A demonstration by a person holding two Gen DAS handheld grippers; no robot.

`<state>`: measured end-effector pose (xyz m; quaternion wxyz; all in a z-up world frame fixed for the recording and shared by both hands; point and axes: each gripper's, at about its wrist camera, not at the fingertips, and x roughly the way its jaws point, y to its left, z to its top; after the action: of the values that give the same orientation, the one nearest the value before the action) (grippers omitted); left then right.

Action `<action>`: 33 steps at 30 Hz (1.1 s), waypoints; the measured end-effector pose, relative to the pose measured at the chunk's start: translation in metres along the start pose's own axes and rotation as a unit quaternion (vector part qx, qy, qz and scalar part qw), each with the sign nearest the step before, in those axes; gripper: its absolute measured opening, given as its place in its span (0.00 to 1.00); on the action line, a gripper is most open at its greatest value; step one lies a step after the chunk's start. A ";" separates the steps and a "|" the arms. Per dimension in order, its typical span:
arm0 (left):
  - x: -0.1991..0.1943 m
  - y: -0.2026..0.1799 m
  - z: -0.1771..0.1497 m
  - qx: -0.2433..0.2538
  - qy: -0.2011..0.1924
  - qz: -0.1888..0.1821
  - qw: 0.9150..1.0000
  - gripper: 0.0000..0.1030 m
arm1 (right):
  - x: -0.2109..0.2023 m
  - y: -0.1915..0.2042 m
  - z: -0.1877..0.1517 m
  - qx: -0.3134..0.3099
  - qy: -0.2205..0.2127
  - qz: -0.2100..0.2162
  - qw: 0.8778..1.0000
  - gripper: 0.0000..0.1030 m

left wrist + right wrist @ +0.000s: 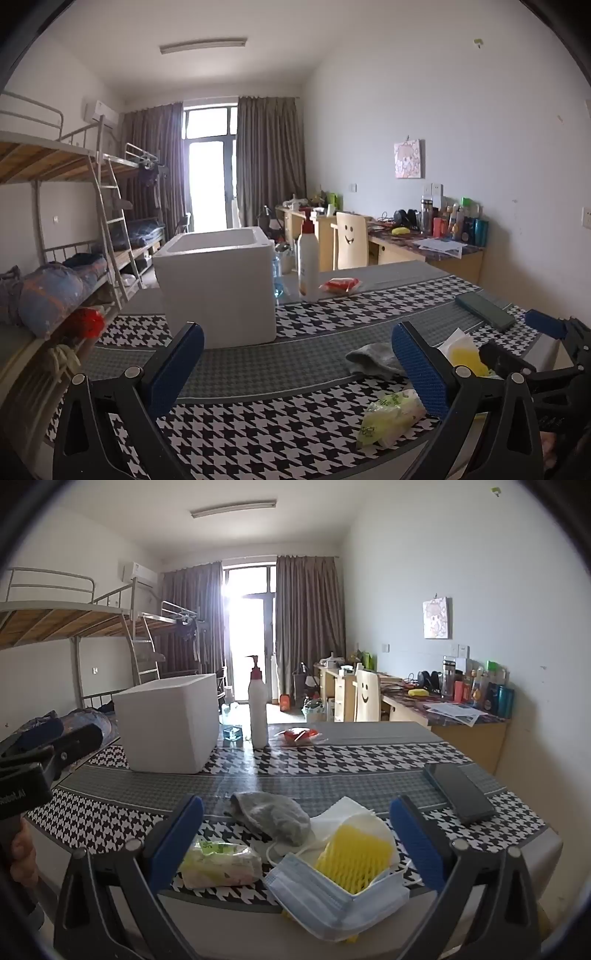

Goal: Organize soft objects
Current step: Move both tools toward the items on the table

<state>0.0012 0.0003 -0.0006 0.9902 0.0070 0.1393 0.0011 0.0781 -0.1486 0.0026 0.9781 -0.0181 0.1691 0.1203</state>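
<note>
A white foam box [218,284] [170,723] stands open-topped on the houndstooth table [258,435]. My left gripper [299,363] is open just in front of the box, nothing between its pads. A grey sock [373,358] [273,814], a green tissue pack [391,413] [221,864], a yellow foam net [351,856] [467,356], a blue face mask [325,897] and a white mask [351,814] lie heaped at the near table edge. My right gripper [297,845] hangs open over this heap without touching it.
A white pump bottle [308,258] [257,709], a blue glass bottle [232,734] and a red packet [340,285] [297,734] stand behind the box. A dark phone [484,310] [458,792] lies at the right. Bunk beds [74,229] at left, desks at right.
</note>
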 end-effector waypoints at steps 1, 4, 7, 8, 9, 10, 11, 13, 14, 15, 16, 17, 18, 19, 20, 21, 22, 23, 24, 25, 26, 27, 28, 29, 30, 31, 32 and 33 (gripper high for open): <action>0.000 0.001 0.000 -0.001 0.001 -0.001 1.000 0.99 | 0.001 -0.001 0.000 0.000 0.000 -0.001 1.000 0.99; -0.001 0.003 0.000 -0.004 0.001 -0.002 1.000 0.99 | -0.002 -0.001 0.000 -0.001 -0.013 0.001 1.000 0.99; -0.002 0.004 0.001 -0.004 0.002 -0.003 1.000 0.99 | -0.003 -0.001 0.000 0.002 -0.011 0.000 1.000 0.99; 0.000 0.006 -0.002 -0.005 -0.002 -0.012 1.000 0.99 | -0.003 -0.001 0.000 0.003 -0.010 0.000 1.000 0.99; 0.000 0.007 -0.005 -0.002 -0.001 -0.012 1.000 0.99 | -0.003 0.000 0.001 0.003 -0.009 0.000 1.000 0.99; 0.000 0.009 -0.005 -0.002 0.000 -0.011 1.000 0.99 | -0.004 -0.004 0.006 0.001 -0.011 0.006 1.000 0.99; -0.001 0.011 -0.005 -0.003 0.000 -0.011 1.000 0.99 | -0.006 -0.004 0.008 0.002 -0.012 0.008 1.000 0.99; -0.002 0.012 -0.005 -0.001 -0.002 -0.009 1.000 0.99 | -0.002 -0.006 0.004 0.005 -0.010 0.011 1.000 0.99; 0.000 0.002 -0.004 0.005 -0.001 -0.005 1.000 0.99 | -0.002 -0.006 0.003 0.006 -0.011 0.012 1.000 0.99; 0.000 0.002 -0.004 0.006 -0.002 -0.006 1.000 0.99 | -0.001 -0.006 0.003 0.004 -0.010 0.013 1.000 0.99; 0.000 0.001 -0.004 0.007 -0.002 -0.006 1.000 0.99 | -0.001 -0.005 0.003 0.002 -0.010 0.012 1.000 0.99; 0.000 0.001 -0.004 0.006 -0.001 -0.007 1.000 0.99 | 0.000 -0.005 0.002 0.001 -0.010 0.011 1.000 0.99; 0.001 0.001 -0.004 0.006 0.002 -0.008 1.000 0.99 | 0.000 -0.004 0.001 0.000 -0.010 0.010 1.000 0.99; 0.001 0.000 -0.003 0.006 0.003 -0.009 1.000 0.99 | 0.001 -0.004 0.001 0.000 -0.009 0.010 1.000 0.99; 0.002 -0.001 -0.003 0.006 0.005 -0.008 1.000 0.99 | 0.001 -0.004 0.001 0.000 -0.009 0.010 1.000 0.99; 0.002 -0.001 -0.004 0.006 0.006 -0.010 1.000 0.99 | 0.000 -0.004 0.001 0.000 -0.010 0.010 1.000 0.99; 0.002 -0.001 -0.004 0.006 0.008 -0.012 1.000 0.99 | 0.001 -0.004 0.000 0.000 -0.010 0.010 1.000 0.99; 0.003 -0.001 -0.003 0.003 0.010 -0.015 1.000 0.99 | 0.000 -0.003 0.001 -0.001 -0.010 0.010 1.000 0.99; 0.002 0.000 -0.002 -0.001 0.011 -0.018 1.000 0.99 | 0.000 -0.003 0.001 -0.002 -0.010 0.009 1.000 0.99; 0.002 0.001 -0.002 -0.004 0.011 -0.019 1.000 0.99 | -0.001 -0.003 0.000 -0.003 -0.010 0.009 1.000 0.99; 0.002 0.000 -0.003 -0.005 0.010 -0.018 1.000 0.99 | -0.001 -0.004 0.001 -0.002 -0.010 0.008 1.000 0.99; 0.003 0.000 -0.003 -0.003 0.012 -0.016 1.000 0.99 | -0.001 -0.005 0.000 -0.001 -0.010 0.008 1.000 0.99; 0.003 -0.002 -0.003 0.000 0.012 -0.015 1.000 0.99 | -0.001 -0.005 0.000 -0.001 -0.010 0.008 1.000 0.99; 0.004 -0.003 -0.003 0.004 0.014 -0.017 1.000 0.99 | -0.001 -0.005 0.000 -0.001 -0.010 0.007 1.000 0.99; 0.003 -0.004 -0.003 0.005 0.014 -0.020 1.000 0.99 | -0.002 -0.005 0.000 -0.002 -0.010 0.006 1.000 0.99; 0.002 -0.005 -0.003 0.006 0.012 -0.021 1.000 0.99 | -0.002 -0.005 0.000 -0.001 -0.010 0.006 1.000 0.99; 0.000 -0.006 -0.003 0.007 0.010 -0.021 1.000 0.99 | -0.003 -0.006 0.000 -0.001 -0.010 0.007 1.000 0.99; 0.000 -0.006 -0.003 0.008 0.009 -0.020 1.000 0.99 | -0.003 -0.006 0.000 0.000 -0.010 0.006 1.000 0.99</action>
<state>0.0008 -0.0057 -0.0040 0.9886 0.0121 0.1486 -0.0194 0.0772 -0.1551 0.0036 0.9790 -0.0160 0.1590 0.1267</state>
